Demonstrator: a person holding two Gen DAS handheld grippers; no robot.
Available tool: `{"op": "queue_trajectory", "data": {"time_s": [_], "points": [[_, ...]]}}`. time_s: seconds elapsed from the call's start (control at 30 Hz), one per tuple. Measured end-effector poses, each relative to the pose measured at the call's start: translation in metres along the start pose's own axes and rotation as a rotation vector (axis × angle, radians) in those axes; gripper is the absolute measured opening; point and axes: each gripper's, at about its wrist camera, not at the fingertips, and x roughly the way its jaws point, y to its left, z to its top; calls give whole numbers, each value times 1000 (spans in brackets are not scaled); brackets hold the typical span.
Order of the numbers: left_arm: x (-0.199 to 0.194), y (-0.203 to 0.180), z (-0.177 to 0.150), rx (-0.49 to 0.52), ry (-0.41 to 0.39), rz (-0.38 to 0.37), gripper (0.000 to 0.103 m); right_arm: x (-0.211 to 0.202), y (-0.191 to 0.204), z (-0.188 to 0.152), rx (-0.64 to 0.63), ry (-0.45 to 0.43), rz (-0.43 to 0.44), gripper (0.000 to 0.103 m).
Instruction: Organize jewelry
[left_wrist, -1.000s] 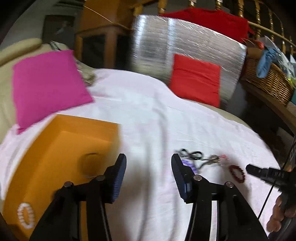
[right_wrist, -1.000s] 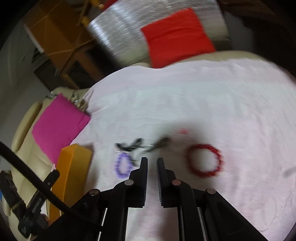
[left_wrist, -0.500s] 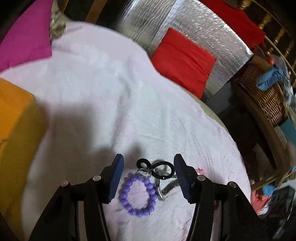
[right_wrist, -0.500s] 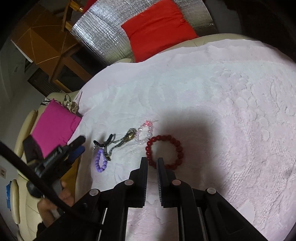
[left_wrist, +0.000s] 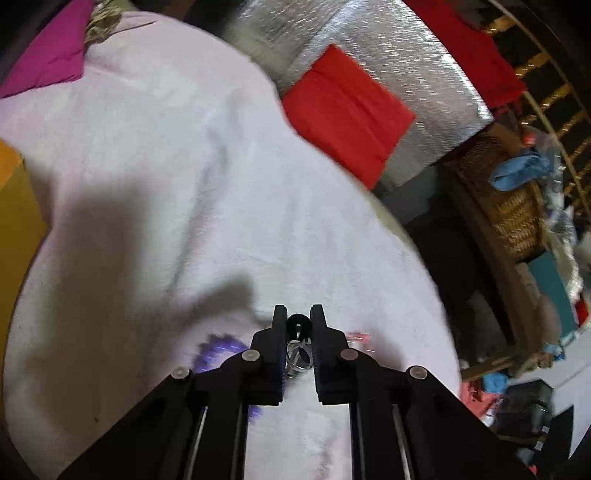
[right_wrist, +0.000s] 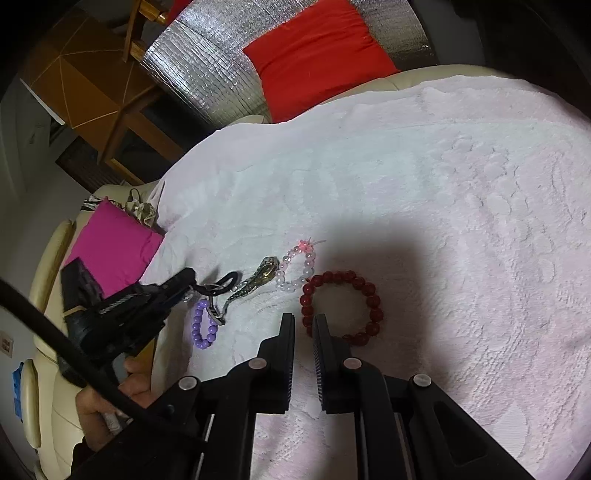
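1. White cloth (right_wrist: 443, 184) covers a sofa seat and is the work surface; red cushion (right_wrist: 314, 55) sits at the far edge, pink cushion (right_wrist: 110, 251) to the left, and an orange box (left_wrist: 14, 221) shows at the left rim of the left view.
2. Bare cloth lies wide open to the right and far side of the jewelry, so there is free room there; the left side is tighter, with the box and the cloth's edge close by.
3. Left gripper (left_wrist: 298, 325) is clenched on the black loop (left_wrist: 297, 323), which has silver rings hanging under it. The step in hand looks like picking this piece up.
4. Right gripper (right_wrist: 303, 321) is closed on nothing, tips just beside the red bracelet (right_wrist: 341, 306).
5. Small pieces lie clustered: purple bracelet (right_wrist: 204, 325) just beside the loop, then a metal watch (right_wrist: 258, 280), then a clear bead bracelet (right_wrist: 295, 269) touching the red one.
6. Next, I judge, comes a lift clear of the purple beads and a carry left to the box, without snagging neighbours.
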Motion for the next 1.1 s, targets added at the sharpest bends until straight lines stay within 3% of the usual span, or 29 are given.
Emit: {"op": "queue_trajectory", "data": {"time_s": [0.2, 0.3, 0.4, 0.6, 0.7, 0.83, 0.9, 1.1], "points": [[-50, -34, 1, 112, -100, -140, 12, 12, 13, -1, 5, 8, 37, 13], [-76, -37, 1, 147, -163, -160, 12, 22, 21, 0, 18, 31, 88, 13], [-90, -31, 3, 157, -207, -100, 12, 33, 34, 2, 13, 45, 134, 13], [-98, -7, 5, 154, -205, 15, 12, 70, 56, 8, 71, 118, 212, 13], [-103, 3, 7, 154, -209, 55, 12, 95, 62, 11, 117, 172, 200, 13], [-113, 12, 10, 159, -224, 77, 12, 113, 60, 14, 186, 190, 170, 11], [-115, 15, 10, 156, -226, 83, 12, 116, 62, 19, 199, 180, 127, 17], [-116, 16, 11, 155, -230, 89, 12, 133, 55, 23, 293, 161, 156, 18]]}}
